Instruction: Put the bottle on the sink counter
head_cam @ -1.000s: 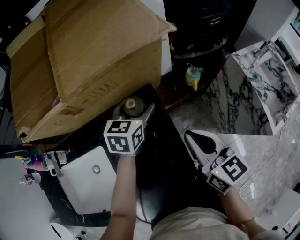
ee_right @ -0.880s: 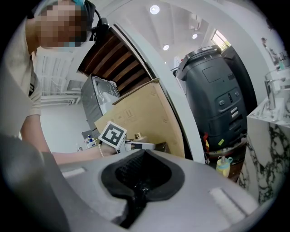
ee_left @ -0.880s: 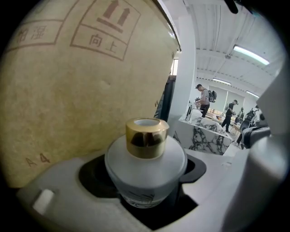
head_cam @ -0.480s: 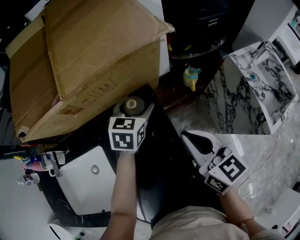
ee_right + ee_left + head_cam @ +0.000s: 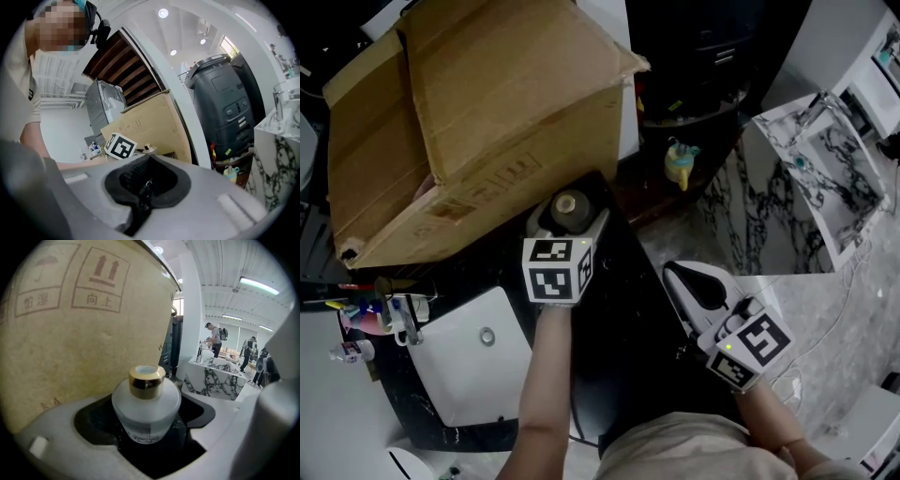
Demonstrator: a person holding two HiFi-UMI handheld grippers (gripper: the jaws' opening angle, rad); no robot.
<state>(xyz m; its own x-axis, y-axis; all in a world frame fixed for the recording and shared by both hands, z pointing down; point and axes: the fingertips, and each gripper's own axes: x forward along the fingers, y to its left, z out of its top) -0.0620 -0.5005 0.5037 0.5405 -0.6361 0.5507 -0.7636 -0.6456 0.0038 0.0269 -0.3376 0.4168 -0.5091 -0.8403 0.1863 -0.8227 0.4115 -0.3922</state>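
Observation:
A round frosted bottle [image 5: 567,207] with a gold cap [image 5: 146,380] stands upright on the black sink counter [image 5: 623,328], close against a cardboard box [image 5: 478,122]. My left gripper [image 5: 566,225] has one jaw on each side of it. The jaws are opening, and in the left gripper view a dark gap shows on both sides of the bottle [image 5: 146,411]. My right gripper [image 5: 701,283] hangs off the counter's right edge with its jaws shut together [image 5: 142,190] and nothing in them.
A white basin [image 5: 473,352] is sunk in the counter at the left, with a faucet [image 5: 405,317] and small toiletries beside it. A yellow and teal bottle [image 5: 680,161] stands on a dark shelf behind. Marble units [image 5: 778,202] lie to the right.
The left jaws stand slightly wider round the bottle, which stays in its place by the box. The right gripper has hardly moved.

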